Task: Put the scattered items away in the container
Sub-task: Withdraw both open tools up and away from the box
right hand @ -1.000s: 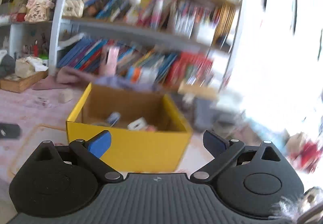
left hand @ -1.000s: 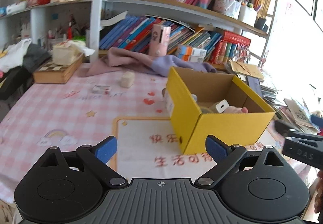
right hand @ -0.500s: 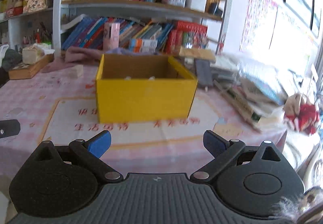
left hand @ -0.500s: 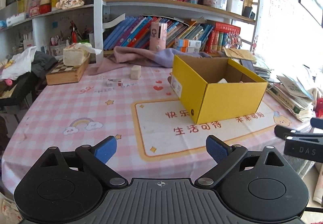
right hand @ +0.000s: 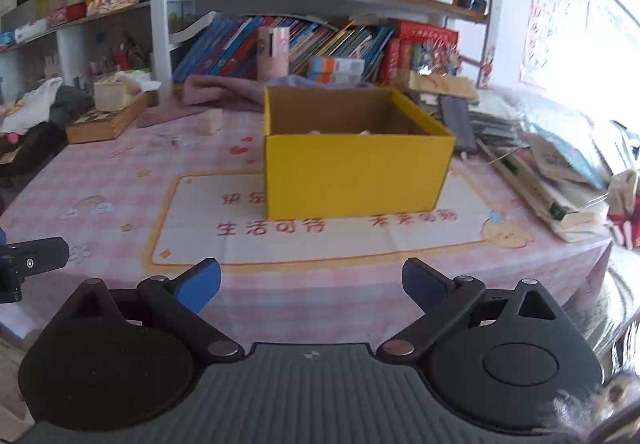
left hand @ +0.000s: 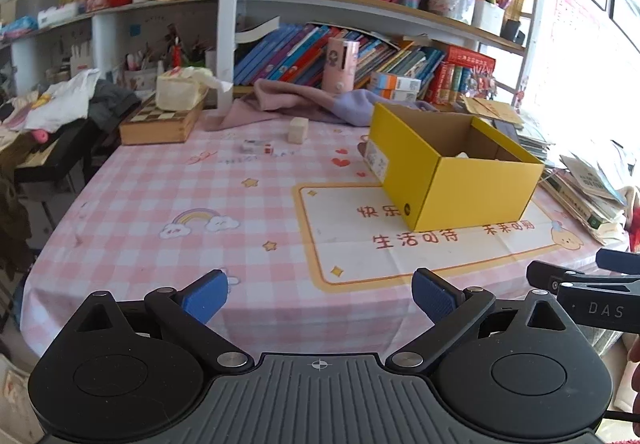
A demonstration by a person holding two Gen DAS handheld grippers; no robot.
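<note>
A yellow cardboard box point(left hand: 476, 183) point(right hand: 352, 171) stands open on the pink checked tablecloth, with pale items barely showing inside. A cream block point(left hand: 298, 129) point(right hand: 211, 121) and a small white packet point(left hand: 256, 147) lie on the cloth behind and left of the box. My left gripper point(left hand: 320, 294) is open and empty, held back near the table's front edge. My right gripper point(right hand: 312, 282) is open and empty, also near the front edge, facing the box. The right gripper's side shows at the right of the left wrist view point(left hand: 588, 296).
A wooden chessboard box with a tissue pack point(left hand: 168, 111) sits at the back left. A pink-purple cloth point(left hand: 304, 101) lies behind the box. Stacked books and papers point(right hand: 552, 171) fill the table's right side. Bookshelves stand behind the table.
Both grippers have pulled back and away from the yellow box toward the table's front edge. Both stay open and empty. The box has not moved.
</note>
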